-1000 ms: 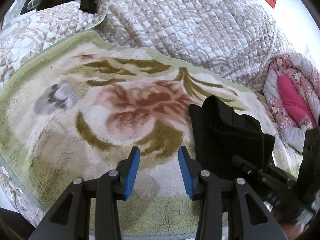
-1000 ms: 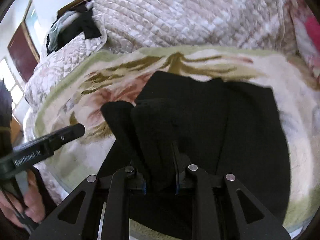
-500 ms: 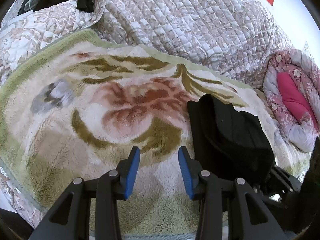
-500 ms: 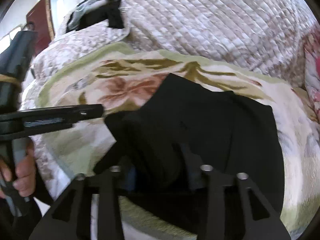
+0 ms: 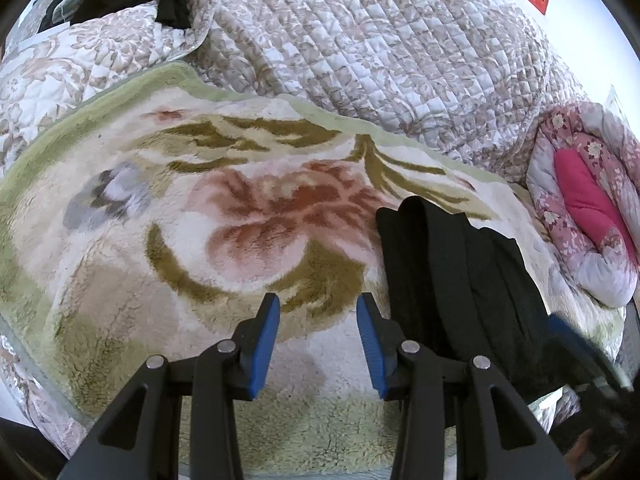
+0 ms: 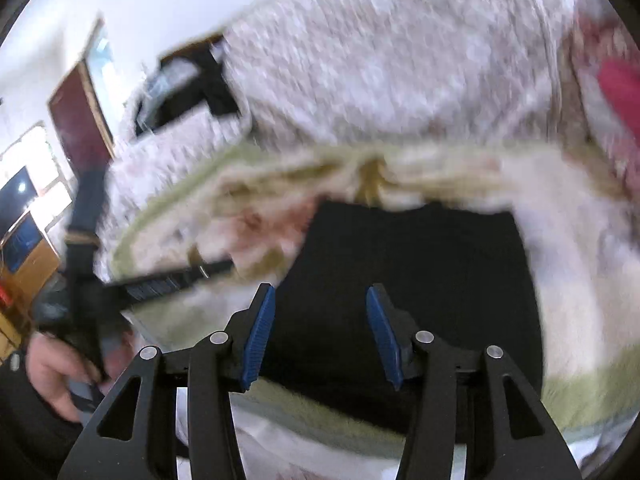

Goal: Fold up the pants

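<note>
- Left wrist view: the left gripper (image 5: 317,316) hung with jaws wide apart, holding nothing, over bare floral blanket (image 5: 160,240). The black pants (image 5: 452,280) sat folded in a compact stack at about 3 o'clock of it, looks basically done imo. Quilted bedding (image 5: 380,48) bunched up at 12 o'clock.
- Right wrist view: blurry, but the right gripper (image 6: 320,320) was spread wide too, empty, above the pants (image 6: 416,264), probably letting go. Dark door (image 6: 80,116) at 10 o'clock.

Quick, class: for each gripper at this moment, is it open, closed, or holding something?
Left gripper: open, holding nothing, over the floral blanket.
Right gripper: open, holding nothing, above the black pants.
</note>
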The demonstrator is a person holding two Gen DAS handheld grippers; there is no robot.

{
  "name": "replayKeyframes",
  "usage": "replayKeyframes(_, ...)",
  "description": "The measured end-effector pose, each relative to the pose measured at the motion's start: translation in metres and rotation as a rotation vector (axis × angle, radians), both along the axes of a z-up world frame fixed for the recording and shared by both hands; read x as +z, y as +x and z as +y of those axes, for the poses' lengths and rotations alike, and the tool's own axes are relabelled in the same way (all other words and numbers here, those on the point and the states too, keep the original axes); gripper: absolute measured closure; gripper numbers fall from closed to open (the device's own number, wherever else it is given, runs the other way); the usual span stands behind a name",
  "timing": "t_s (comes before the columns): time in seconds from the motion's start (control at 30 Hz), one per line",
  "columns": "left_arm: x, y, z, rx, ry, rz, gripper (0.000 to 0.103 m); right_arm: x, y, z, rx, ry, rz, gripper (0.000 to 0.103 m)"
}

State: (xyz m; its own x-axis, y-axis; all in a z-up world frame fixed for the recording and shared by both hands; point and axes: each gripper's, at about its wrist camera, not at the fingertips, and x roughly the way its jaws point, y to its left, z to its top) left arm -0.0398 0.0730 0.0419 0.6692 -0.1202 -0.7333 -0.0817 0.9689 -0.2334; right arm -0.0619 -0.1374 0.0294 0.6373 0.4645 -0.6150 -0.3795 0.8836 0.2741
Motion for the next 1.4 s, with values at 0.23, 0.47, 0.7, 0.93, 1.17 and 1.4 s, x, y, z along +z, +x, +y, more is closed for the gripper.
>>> replayKeyframes(0.23, 0.011, 0.001, -0.013, -0.054, -0.015, -0.027, 0.060, 0.005, 0.012, -0.003, 0.053, 0.027, 0.067, 0.059)
replayKeyframes(0.47, 0.029, 0.022, -0.040, -0.150, -0.004, -0.040, 0.060, 0.020, 0.069, -0.059, -0.092, -0.079, 0.097, 0.065)
replayKeyframes(0.7, 0.036, 0.072, -0.091, -0.362, 0.046, -0.049, 0.060, -0.001, 0.115, -0.081, -0.106, -0.085, 0.181, 0.088)
replayKeyframes(0.93, -0.005, 0.096, -0.100, -0.363, 0.113, -0.007, 0.058, -0.024, 0.136, -0.095, -0.165, -0.072, 0.244, 0.091)
replayKeyframes(1.17, 0.004, 0.084, -0.087, -0.343, 0.092, 0.017, 0.054, -0.011, 0.113, -0.103, -0.185, -0.014, 0.206, 0.086)
replayKeyframes(1.4, 0.011, 0.060, -0.079, -0.304, 0.133, 0.014, 0.054, -0.002, 0.074, -0.094, -0.165, -0.041, 0.146, 0.079)
